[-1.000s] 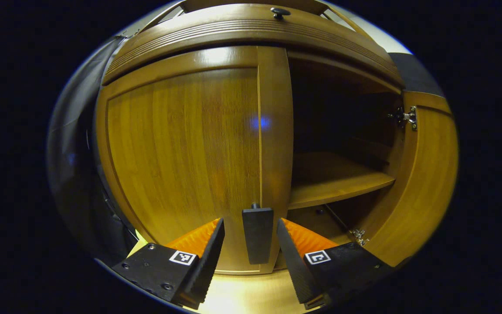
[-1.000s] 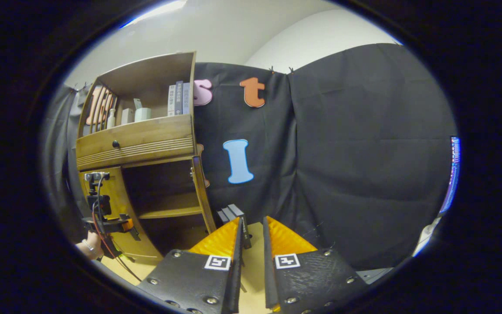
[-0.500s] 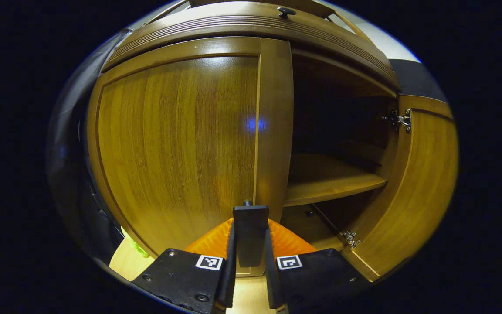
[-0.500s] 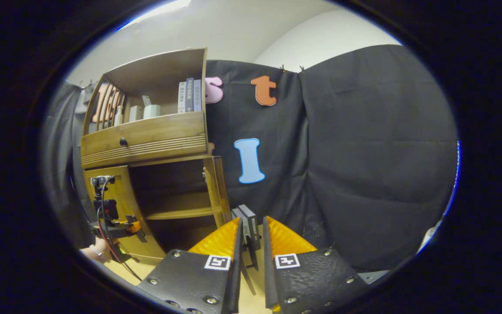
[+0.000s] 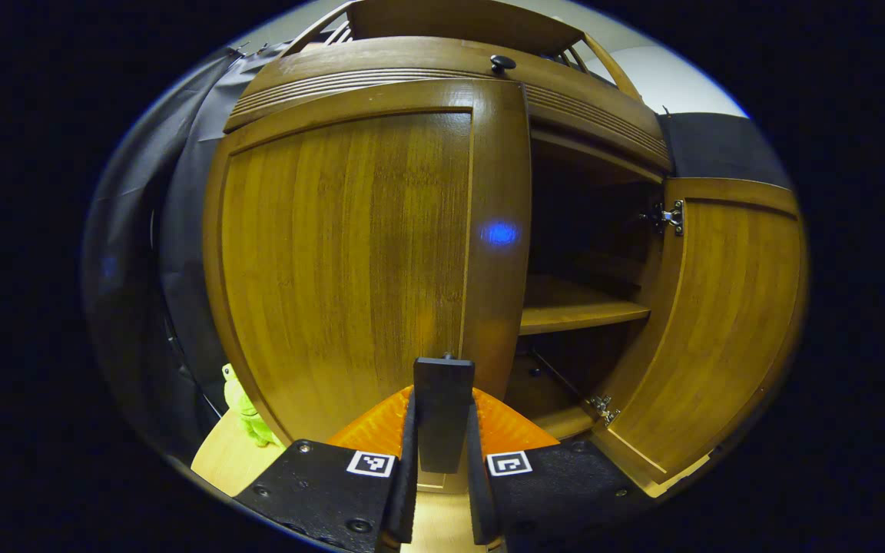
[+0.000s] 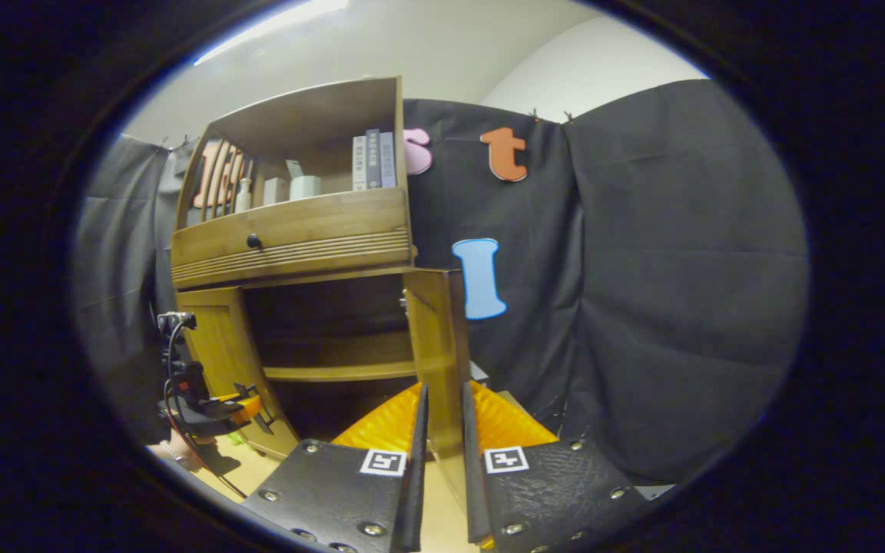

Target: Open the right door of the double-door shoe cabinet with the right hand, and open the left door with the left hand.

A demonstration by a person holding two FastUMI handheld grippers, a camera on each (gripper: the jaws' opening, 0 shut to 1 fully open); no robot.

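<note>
In the left gripper view, my left gripper (image 5: 442, 401) is shut on the black bar handle (image 5: 442, 426) of the wooden left door (image 5: 350, 261). That door stands slightly ajar from the cabinet front. The right door (image 5: 719, 307) is swung wide open, its inner face and hinges showing. In the right gripper view, my right gripper (image 6: 444, 388) has its fingers close together with nothing between them. The right door (image 6: 429, 338) stands beyond its fingertips. Farther left, the left gripper (image 6: 246, 407) and a hand (image 6: 174, 453) are at the left door (image 6: 208, 346).
A drawer with a dark knob (image 5: 502, 61) runs above the doors. An inner shelf (image 5: 581, 311) shows in the open half. A green toy (image 5: 243, 403) sits on the floor left of the cabinet. Books (image 6: 372, 157) stand on the top shelf.
My left gripper closed on the left door's handle and drew back, and the door swung out a little. My right gripper turned so the right door now lies straight ahead.
</note>
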